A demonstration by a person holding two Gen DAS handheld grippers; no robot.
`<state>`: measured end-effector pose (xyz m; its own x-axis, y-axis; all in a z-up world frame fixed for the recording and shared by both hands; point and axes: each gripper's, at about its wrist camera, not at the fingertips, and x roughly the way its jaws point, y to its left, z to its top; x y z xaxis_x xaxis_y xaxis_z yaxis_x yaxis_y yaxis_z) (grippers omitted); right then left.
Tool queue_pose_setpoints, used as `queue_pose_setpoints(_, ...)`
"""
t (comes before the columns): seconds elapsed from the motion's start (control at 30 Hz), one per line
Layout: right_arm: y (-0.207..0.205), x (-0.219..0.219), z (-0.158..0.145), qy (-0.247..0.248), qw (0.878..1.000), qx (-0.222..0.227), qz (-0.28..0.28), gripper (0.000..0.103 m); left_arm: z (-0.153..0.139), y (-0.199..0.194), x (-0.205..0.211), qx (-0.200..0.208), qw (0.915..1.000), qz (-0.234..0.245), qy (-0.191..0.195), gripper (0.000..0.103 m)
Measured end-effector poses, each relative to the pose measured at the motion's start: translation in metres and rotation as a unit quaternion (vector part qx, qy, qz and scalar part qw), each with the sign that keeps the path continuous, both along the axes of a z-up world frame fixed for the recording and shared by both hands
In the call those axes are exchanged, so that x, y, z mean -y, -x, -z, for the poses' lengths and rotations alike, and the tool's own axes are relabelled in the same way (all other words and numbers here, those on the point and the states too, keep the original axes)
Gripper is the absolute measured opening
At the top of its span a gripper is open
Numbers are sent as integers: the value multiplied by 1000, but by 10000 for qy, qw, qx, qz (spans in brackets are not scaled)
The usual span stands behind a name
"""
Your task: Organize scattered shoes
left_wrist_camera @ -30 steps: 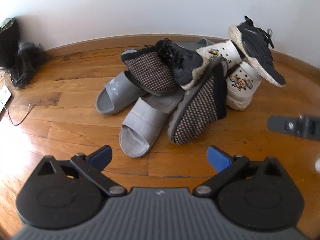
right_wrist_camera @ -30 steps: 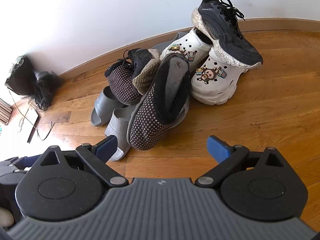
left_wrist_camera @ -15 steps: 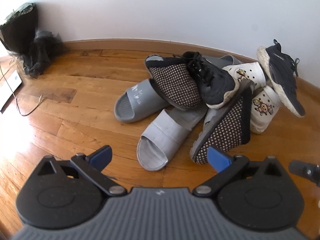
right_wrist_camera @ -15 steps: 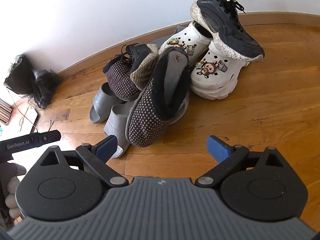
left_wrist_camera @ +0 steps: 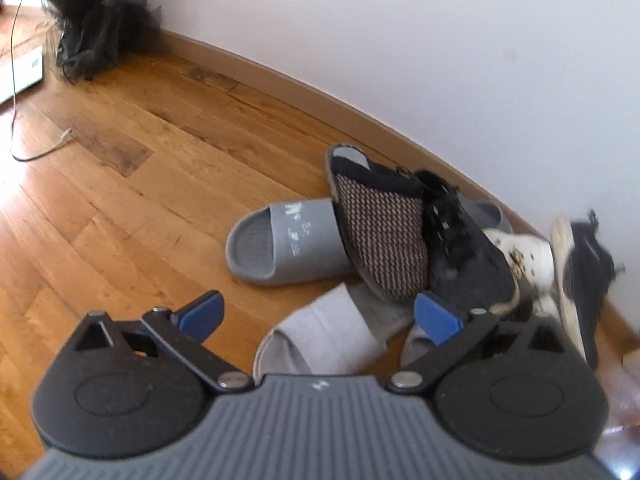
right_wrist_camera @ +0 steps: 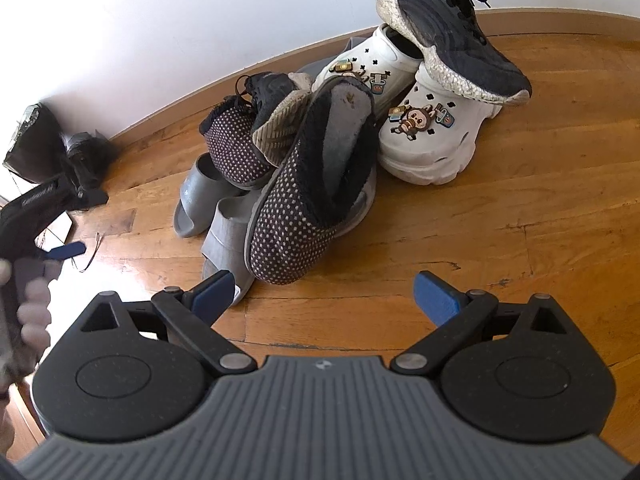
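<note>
The shoes are lying in one tangled heap on the wooden floor (right_wrist_camera: 540,240), hard against the skirting board (left_wrist_camera: 280,76) and the wall, so nothing here is sitting in pairs or in a row. The left gripper (left_wrist_camera: 316,312) is hanging wide open with nothing between its blue pads, its jaws framing the pale grey slide (left_wrist_camera: 328,332) at 6 o'clock of the heap; the right gripper (right_wrist_camera: 324,294) is likewise standing fully spread and empty, facing the dotted slipper (right_wrist_camera: 296,220).

The risk, as I judge it, is in the stacking. One black sneaker (right_wrist_camera: 448,32) is perching on top of the two white clogs (right_wrist_camera: 432,140), tilted, and a second black sneaker (right_wrist_camera: 272,92) is leaning across the other dotted slipper (left_wrist_camera: 380,236), which is itself overlapping the dark grey slide (left_wrist_camera: 280,240). Pulling any lower shoe is likely to be tipping the ones above it, sending them rolling or jamming against the wall. The soft slippers are probably going to be folding under a pinch at the toe. The left view is blurring, so a misjudged reach is possible.

Room is lying open at 3 o'clock and 5 o'clock of the heap in the right view, and broadly at 9 o'clock in the left view. A black bag (left_wrist_camera: 92,20) and a thin cable (left_wrist_camera: 16,80) are waiting at 10 o'clock, where a swinging gripper could be snagging
</note>
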<state>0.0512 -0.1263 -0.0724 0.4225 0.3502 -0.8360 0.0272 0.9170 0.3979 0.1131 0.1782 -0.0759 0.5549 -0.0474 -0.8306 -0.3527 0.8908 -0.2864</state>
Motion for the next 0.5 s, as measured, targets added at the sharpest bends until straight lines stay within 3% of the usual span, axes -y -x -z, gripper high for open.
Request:
queue_pose_setpoints(0.3,-3,1,8,-7,10000,-56,15,98,33,-25,-25,97,9990,-117,423,103)
queue_pose_setpoints(0.5,-6,3,16,14,9999,-162,57,98,58,-49,-29,5,9991,-201,370,103)
